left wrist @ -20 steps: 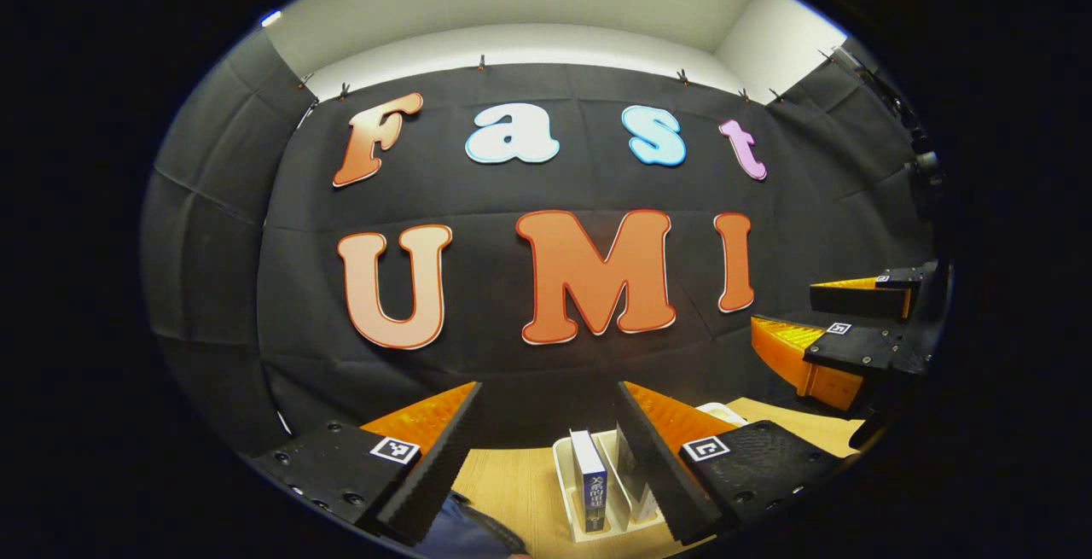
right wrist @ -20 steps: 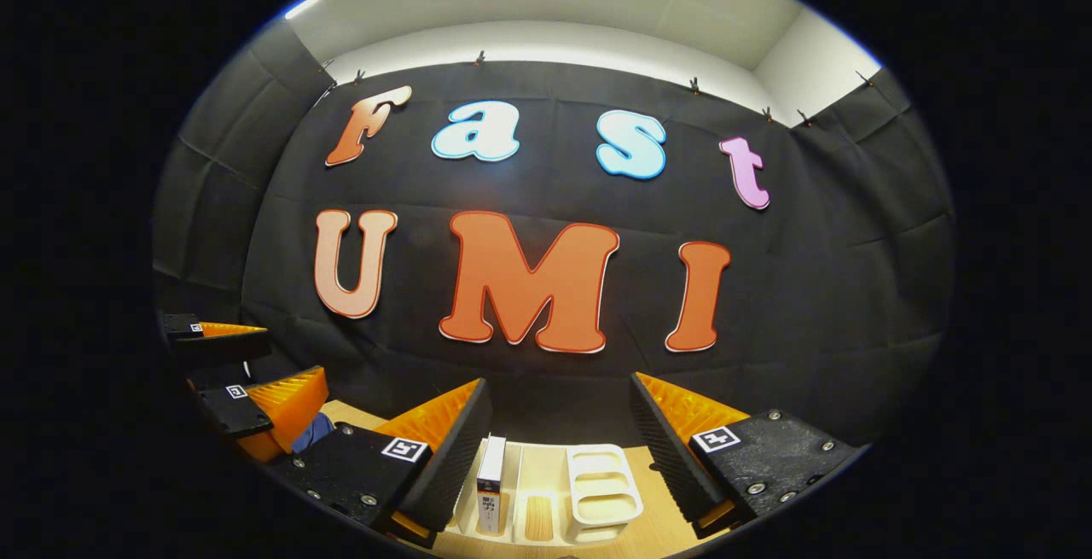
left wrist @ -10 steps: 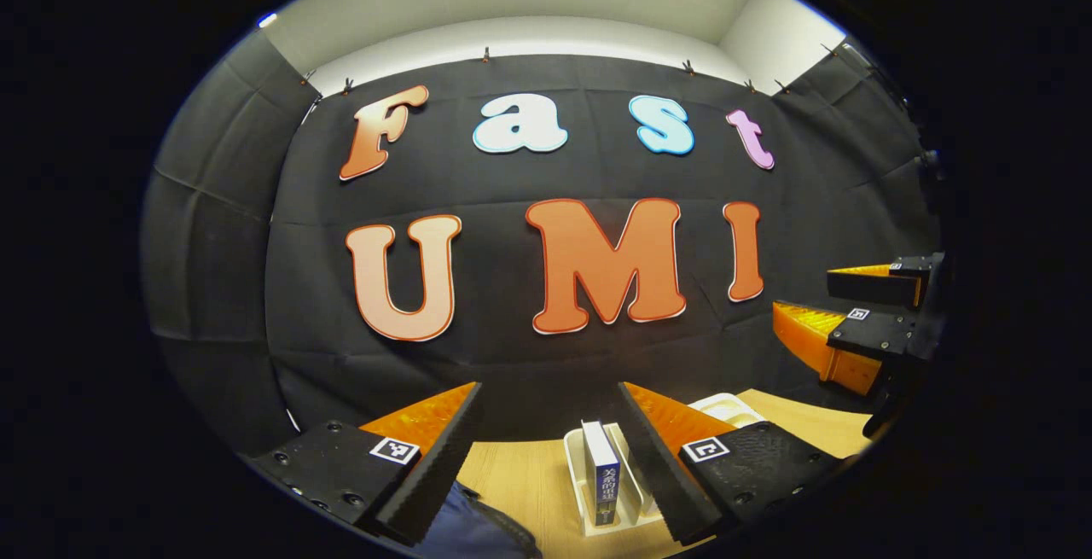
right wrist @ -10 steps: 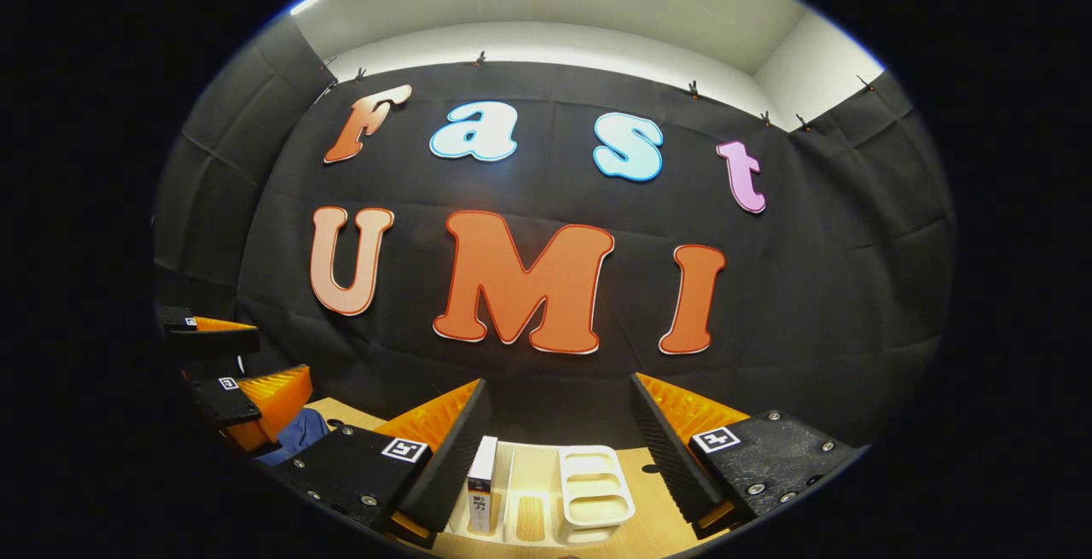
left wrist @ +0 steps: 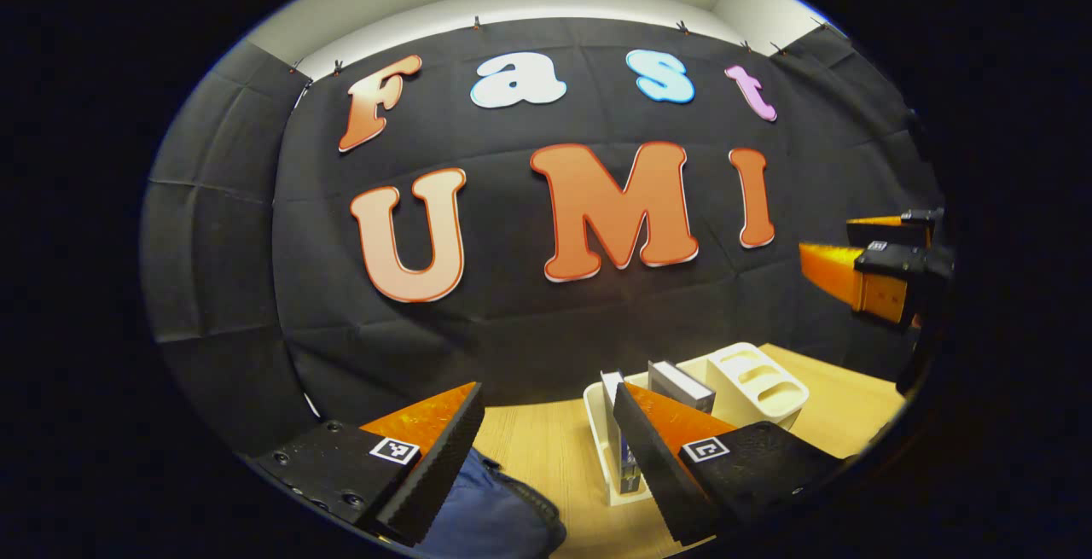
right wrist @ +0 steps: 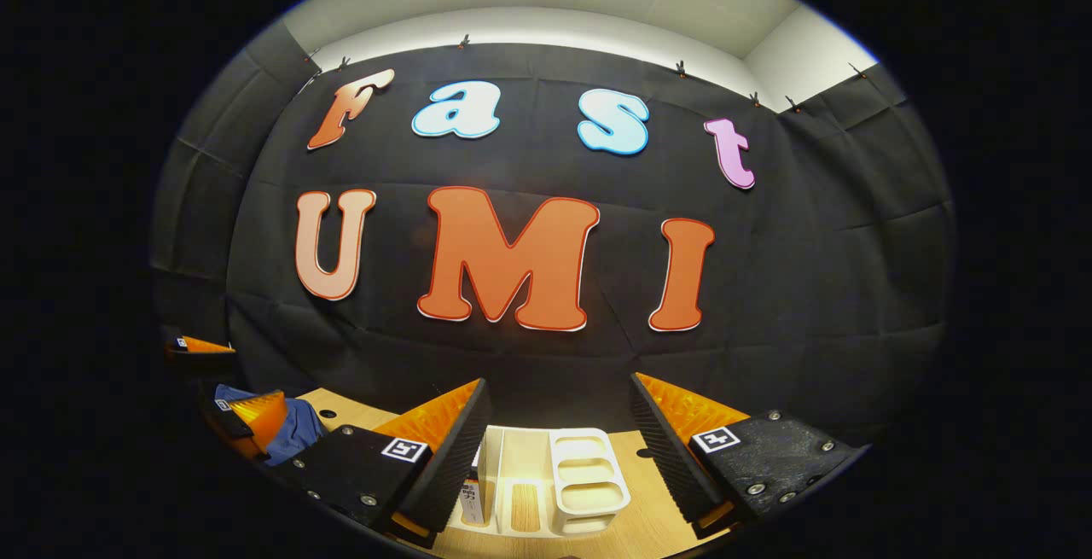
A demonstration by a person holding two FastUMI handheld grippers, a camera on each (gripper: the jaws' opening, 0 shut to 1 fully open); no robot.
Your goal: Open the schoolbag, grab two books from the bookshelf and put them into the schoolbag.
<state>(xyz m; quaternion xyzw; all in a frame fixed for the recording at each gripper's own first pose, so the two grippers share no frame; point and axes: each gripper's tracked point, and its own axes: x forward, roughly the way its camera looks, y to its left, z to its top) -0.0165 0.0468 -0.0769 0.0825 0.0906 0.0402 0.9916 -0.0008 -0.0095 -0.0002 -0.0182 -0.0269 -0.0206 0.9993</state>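
Hovering agape above the bench (left wrist: 546, 457), the left tool (left wrist: 546, 457) should drop squarely onto the blue schoolbag (left wrist: 495, 516) below it; the right tool (right wrist: 559, 448), also agape, faces the bookshelf (right wrist: 589, 482) holding two books (left wrist: 678, 384).

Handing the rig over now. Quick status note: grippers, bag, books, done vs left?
Left gripper: open, holding nothing, above the blue schoolbag at the near table edge.
Right gripper: open, holding nothing, aimed at the white bookshelf.
Books: upright in the bookshelf's slots on the wooden table; exact count unclear.
Done: nothing visibly packed; whether the bag is open cannot be told.
Left: open the bag if it is shut, grab two books, put them in.
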